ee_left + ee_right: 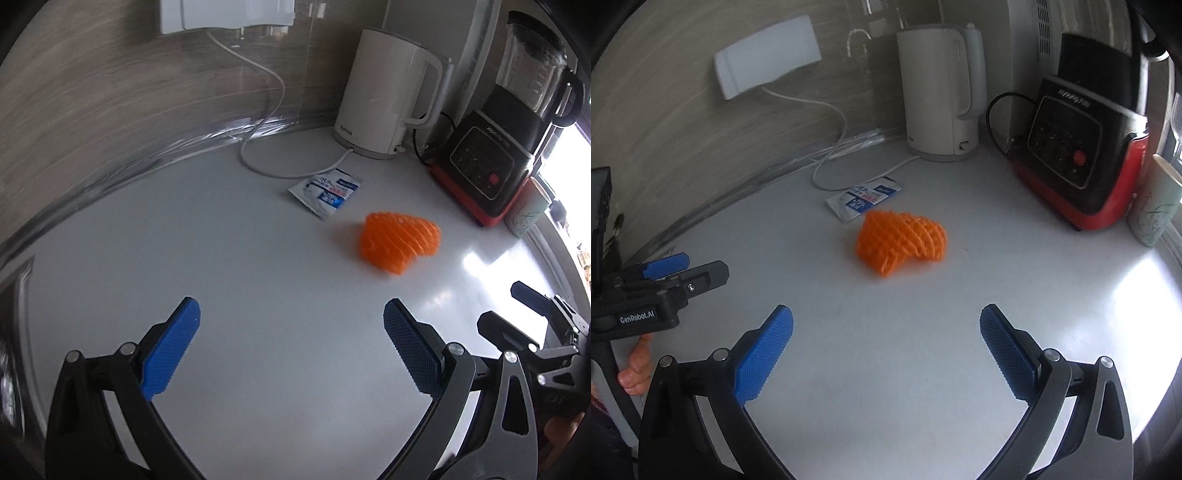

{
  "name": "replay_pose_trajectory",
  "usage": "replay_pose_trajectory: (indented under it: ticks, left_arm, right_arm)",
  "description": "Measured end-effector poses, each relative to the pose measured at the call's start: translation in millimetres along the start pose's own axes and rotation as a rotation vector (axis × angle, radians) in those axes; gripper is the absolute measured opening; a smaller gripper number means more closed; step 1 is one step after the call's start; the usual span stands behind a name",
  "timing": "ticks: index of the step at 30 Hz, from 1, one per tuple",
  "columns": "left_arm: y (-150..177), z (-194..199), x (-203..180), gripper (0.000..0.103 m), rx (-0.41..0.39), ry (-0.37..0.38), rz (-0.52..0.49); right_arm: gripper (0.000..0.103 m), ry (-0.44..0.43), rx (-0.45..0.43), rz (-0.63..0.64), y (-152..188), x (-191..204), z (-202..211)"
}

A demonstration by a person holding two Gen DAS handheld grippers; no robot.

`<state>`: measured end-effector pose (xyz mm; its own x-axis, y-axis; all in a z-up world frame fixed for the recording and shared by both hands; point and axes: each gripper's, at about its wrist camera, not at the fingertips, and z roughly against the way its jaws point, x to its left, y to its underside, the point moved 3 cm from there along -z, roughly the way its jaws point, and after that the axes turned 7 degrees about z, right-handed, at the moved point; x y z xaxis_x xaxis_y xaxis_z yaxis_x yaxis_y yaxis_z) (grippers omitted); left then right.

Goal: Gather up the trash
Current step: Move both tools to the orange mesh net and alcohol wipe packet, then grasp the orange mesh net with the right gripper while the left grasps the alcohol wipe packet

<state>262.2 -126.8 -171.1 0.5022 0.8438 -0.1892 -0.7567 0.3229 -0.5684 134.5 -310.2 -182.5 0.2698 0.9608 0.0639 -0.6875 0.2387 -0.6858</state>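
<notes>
Orange foam fruit netting [900, 242] lies crumpled in the middle of the white counter [886, 369], ahead of both your tongs and touched by neither. Just behind it, close to it, lies a flat white and blue sachet wrapper [862, 198]. Your right tongs [886, 347] hang over bare counter with their blue pads spread wide and nothing between them. Your left tongs [291, 347] are spread just as wide, also empty, and in the right wrist view they sit at the left edge with your fingers [635, 369] wrapped on the handle. Along the back stand a white electric kettle [938, 92] with its white cord [258, 110] looping across the counter, a black and red blender [1078, 162], and a pale cup [1154, 206] just beside the blender.
</notes>
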Motion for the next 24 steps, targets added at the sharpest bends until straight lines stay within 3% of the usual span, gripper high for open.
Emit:
replay_pose_trajectory:
  ticks: [12,19,24]
  left_arm:
    - [-47,-80,8,0.095,0.018,0.103,-0.136]
    - [-67,-109,3,0.095,0.047,0.144,-0.160]
    - [-76,-130,-6,0.095,0.069,0.162,-0.185]
  right_arm:
    - [0.100,0.068,0.044,-0.081,-36,-16,-87]
    - [0.099,0.101,0.073,-0.074,-47,-21,-118]
    - [0.064,0.077,0.103,-0.077,-44,-30,-126]
